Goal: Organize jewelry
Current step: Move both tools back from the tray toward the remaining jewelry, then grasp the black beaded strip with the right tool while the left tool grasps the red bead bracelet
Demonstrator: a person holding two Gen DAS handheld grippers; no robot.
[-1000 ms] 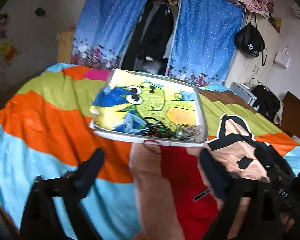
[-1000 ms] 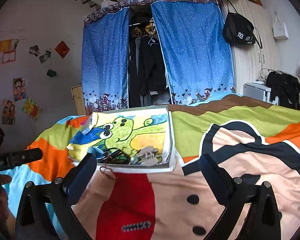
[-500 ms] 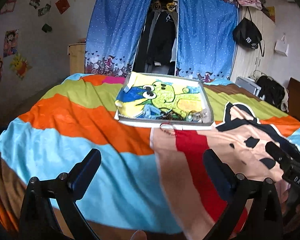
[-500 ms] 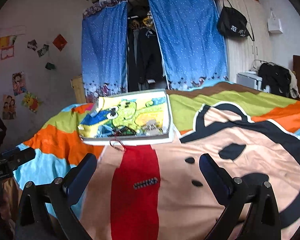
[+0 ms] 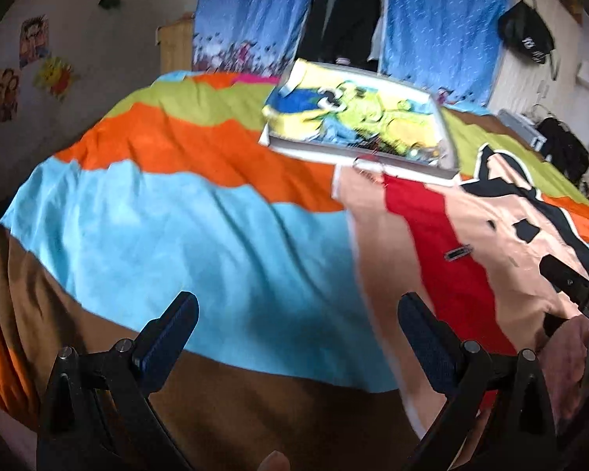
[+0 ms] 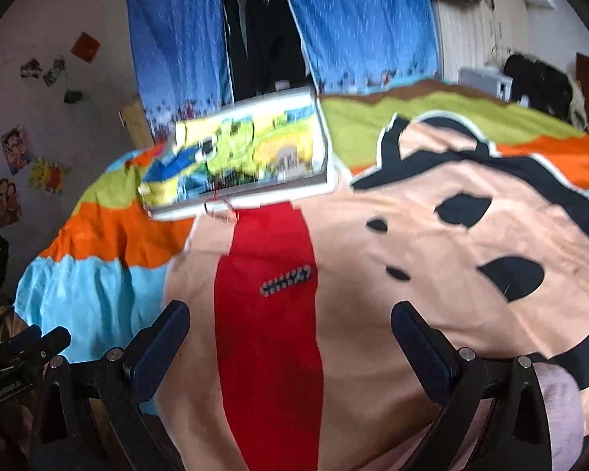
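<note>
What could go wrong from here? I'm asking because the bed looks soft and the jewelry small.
1. The red bracelet hangs over the front edge of the tray onto the bedspread; nudging the tray could pull it loose.
2. The beaded piece lies flat on the soft red fabric, so the fingers may pinch cloth with it.
3. Both views are motion-blurred, and the left gripper and right gripper are open, far from the tray; a fast approach could miss.
</note>
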